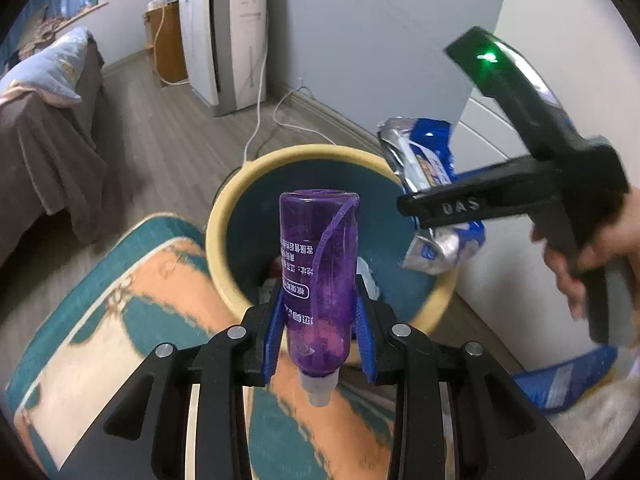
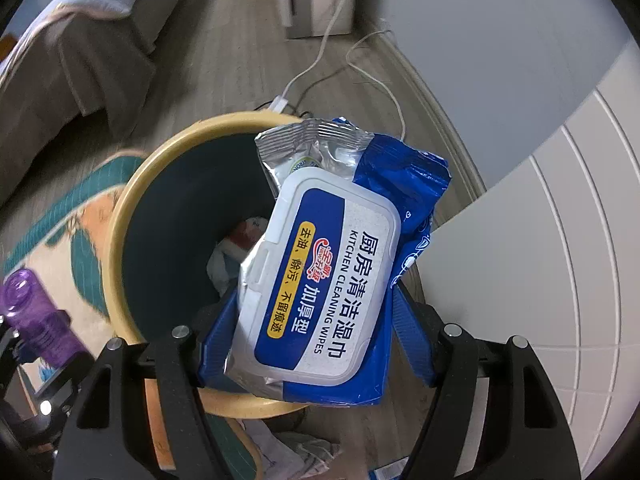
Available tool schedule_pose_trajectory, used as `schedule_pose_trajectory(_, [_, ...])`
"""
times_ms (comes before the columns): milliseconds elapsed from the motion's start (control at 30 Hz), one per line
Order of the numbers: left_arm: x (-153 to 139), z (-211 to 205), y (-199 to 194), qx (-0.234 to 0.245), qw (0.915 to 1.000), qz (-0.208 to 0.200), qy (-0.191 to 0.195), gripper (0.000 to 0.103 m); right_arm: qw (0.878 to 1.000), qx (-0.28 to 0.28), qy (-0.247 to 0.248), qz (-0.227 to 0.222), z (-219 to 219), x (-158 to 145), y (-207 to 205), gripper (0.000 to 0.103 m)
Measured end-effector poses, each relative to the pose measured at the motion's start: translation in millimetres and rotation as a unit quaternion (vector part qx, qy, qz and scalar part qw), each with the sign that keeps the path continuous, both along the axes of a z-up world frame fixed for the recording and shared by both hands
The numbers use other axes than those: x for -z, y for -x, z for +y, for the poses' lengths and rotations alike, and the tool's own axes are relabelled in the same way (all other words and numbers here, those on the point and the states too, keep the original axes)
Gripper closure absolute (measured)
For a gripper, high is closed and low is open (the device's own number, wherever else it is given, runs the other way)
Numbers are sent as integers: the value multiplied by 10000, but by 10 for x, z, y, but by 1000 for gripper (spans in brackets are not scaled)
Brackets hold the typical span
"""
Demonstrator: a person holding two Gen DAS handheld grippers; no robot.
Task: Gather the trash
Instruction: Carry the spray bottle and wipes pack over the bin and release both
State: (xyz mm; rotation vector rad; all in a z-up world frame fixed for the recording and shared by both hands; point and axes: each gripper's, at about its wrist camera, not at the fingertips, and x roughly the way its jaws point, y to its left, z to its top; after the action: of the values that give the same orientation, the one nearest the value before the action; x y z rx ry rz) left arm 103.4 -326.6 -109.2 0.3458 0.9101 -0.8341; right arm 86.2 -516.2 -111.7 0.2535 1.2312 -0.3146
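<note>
Between my left hand-held gripper (image 1: 320, 344)'s blue pads sits the purple bottle (image 1: 318, 272), clamped near its neck, nozzle toward me and base pointing out over the bin (image 1: 224, 216)'s yellow rim. My right hand-held gripper (image 2: 316, 320) is closed on the wipes pack (image 2: 324, 276), lid facing the camera, its foil end hanging over the far side of the bin's opening. I judge this as the drop step: both pieces of trash are carried to the bin and not yet let go. Next I should bring each one squarely over the dark opening, then spread the jaws. My right hand (image 1: 576, 256) grips its handle from the side, tool angled down. Farther down, the bin's bottom already holds crumpled scraps (image 2: 236, 248).
</note>
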Motion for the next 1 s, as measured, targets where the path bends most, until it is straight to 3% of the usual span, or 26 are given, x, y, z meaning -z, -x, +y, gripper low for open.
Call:
schedule_pose_trajectory(333, [98, -303, -344, -88, 9991, -352, -197, 69, 9994, -217, -31, 276, 155, 176, -110, 32])
schedule_pose_trajectory(633, [59, -40, -500, -362, 9982, -468, -115, 62, 9967, -658, -42, 482, 419, 338, -322, 30])
schedule_pose_trajectory(767, [31, 134, -547, -544, 9977, -416, -24, 62, 9971, -679, 56, 330, 503, 321, -432, 27])
schedule_pose_trajectory(900, [47, 263, -587, -657, 9971, -378, -6, 60, 9985, -541, 68, 99, 460, 238, -474, 14])
schedule_pose_trajectory(1000, [42, 303, -598, -705, 9968, -368, -9, 59, 9992, -395, 39, -61, 393, 170, -474, 11])
